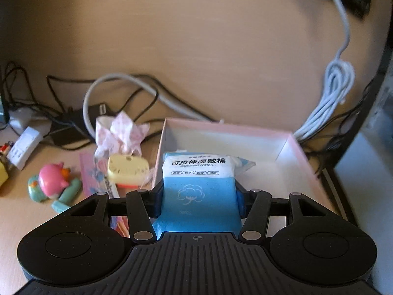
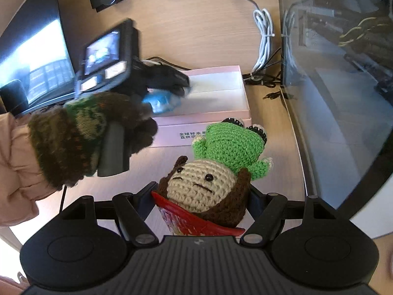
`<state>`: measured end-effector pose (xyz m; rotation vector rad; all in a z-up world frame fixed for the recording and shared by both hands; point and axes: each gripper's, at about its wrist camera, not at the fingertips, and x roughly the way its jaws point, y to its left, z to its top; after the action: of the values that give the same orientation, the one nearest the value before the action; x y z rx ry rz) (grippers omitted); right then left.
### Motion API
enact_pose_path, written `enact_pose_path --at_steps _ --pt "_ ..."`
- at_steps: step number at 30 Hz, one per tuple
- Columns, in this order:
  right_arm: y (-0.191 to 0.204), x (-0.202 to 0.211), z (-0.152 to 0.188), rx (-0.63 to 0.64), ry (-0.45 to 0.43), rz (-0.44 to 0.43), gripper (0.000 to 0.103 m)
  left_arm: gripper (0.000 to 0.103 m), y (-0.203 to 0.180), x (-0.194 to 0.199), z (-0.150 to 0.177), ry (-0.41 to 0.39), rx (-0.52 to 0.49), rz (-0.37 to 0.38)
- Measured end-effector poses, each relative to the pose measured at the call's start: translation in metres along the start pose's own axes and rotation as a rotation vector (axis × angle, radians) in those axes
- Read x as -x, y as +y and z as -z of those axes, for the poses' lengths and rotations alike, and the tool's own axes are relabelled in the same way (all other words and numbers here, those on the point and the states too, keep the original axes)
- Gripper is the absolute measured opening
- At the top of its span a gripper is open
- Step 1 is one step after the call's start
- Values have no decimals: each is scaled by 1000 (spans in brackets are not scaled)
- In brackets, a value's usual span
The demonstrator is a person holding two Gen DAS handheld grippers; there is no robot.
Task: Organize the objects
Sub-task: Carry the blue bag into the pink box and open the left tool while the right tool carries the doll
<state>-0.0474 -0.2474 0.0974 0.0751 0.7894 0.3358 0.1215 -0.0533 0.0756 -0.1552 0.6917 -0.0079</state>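
My left gripper [image 1: 199, 196] gripped the cotton pad pack [image 1: 197, 184] over the pink box [image 1: 289, 152]; best to lower it flat before letting go. My right gripper [image 2: 201, 204] clamped the crochet doll [image 2: 208, 184], near the box front.

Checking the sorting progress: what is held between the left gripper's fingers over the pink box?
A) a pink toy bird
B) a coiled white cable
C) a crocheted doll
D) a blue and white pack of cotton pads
D: the left gripper clamps the blue and white cotton pad pack, poised over the open pink box.
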Motion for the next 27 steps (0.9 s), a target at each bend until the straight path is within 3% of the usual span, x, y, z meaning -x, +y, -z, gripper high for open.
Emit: enact_pose_path --at_steps 3,5,7,9,14,15,18,21,23,27 --pt "-1 -4 -5 12 -9 -12 74 58 -4 -6 1 86 -97 88" --pt "-1 -9 -13 27 -19 -11 74 59 -13 -9 5 92 -157 77" --pt "3 -11 -19 52 -35 7 74 59 -8 3 8 -12 -131 39" --pt "7 -10 -24 68 -54 20 74 59 -3 11 7 -85 -88 55" --pt "11 -8 -25 69 -32 44 74 58 -17 19 20 -298 -266 -3" --pt "11 -7 -23 71 -23 53 74 58 -16 19 18 -312 -276 13" --pt "8 -6 -15 64 16 68 74 59 -25 -1 21 -180 -308 77" --pt "6 -8 -9 64 52 82 74 60 -33 -26 22 -51 -311 13" --pt "6 -7 -9 66 59 84 74 59 -28 -35 14 30 -245 -28" --pt "7 -7 -10 68 63 73 74 57 -22 -45 -13 217 -177 -5"
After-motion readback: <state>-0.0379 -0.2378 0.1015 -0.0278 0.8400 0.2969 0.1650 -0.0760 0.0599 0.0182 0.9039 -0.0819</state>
